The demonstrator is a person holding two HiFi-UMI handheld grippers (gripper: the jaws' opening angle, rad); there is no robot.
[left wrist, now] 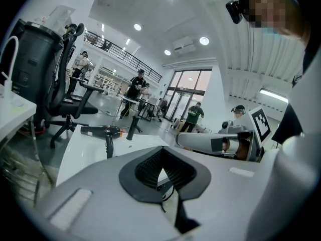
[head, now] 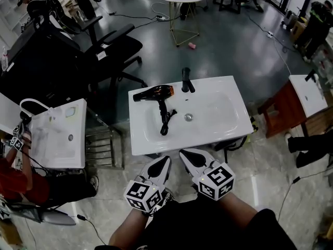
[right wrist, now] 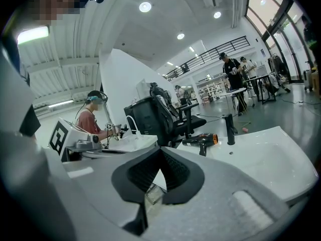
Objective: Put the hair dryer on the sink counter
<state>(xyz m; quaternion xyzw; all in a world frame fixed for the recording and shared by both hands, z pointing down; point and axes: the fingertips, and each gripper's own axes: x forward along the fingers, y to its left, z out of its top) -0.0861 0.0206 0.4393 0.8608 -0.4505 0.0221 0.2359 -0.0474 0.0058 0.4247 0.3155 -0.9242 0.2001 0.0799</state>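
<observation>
A black hair dryer [head: 156, 92] with an orange nozzle ring lies on the back left part of the white sink counter [head: 218, 132]. Its handle points toward me and its black cord [head: 166, 121] trails into the basin. It also shows as the hair dryer [left wrist: 100, 130] in the left gripper view and the hair dryer [right wrist: 200, 139] in the right gripper view. My left gripper [head: 162, 164] and right gripper [head: 188, 156] hang side by side just off the counter's front edge. Both are shut and hold nothing. They are well apart from the dryer.
A black faucet [head: 186, 79] stands at the counter's back edge, with a drain [head: 188, 117] in the basin. A second white sink [head: 57, 134] and a person in red [head: 15, 178] are at the left. A black office chair [head: 112, 48] stands behind, a wooden stool [head: 283, 108] at the right.
</observation>
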